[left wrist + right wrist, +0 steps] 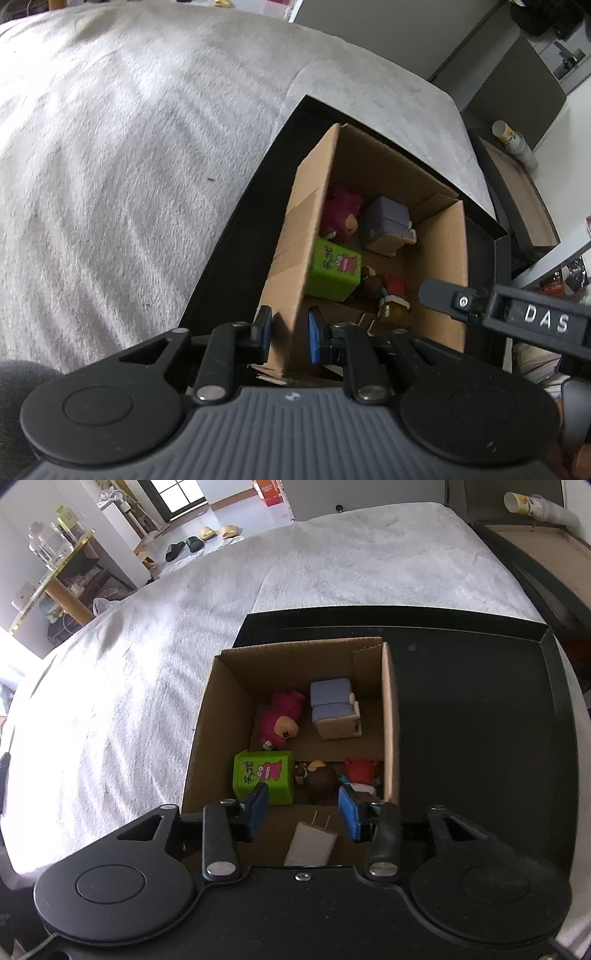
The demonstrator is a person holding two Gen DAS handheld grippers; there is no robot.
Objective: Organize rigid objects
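A cardboard box (390, 716) stands on a black tray (480, 709) on the bed. It holds a pink plush figure (280, 722), a grey-blue toy armchair (334, 709), a green cube (264, 777), a brown figure (319, 779), a red figure (360, 771) and a white plug adapter (312, 843). My right gripper (304, 812) is open, above the box's near end, over the adapter. My left gripper (290, 338) straddles the box's left wall (295, 258), pads close on either side of it. The box's contents also show in the left wrist view: green cube (334, 271), armchair (386, 225).
A grey-white fleece blanket (147, 657) covers the bed around the tray. The right gripper's body (517, 314) crosses the left view at the right. A side shelf with a bottle (535, 504) stands beyond the bed. A shelf unit (55, 576) and slippers are at far left.
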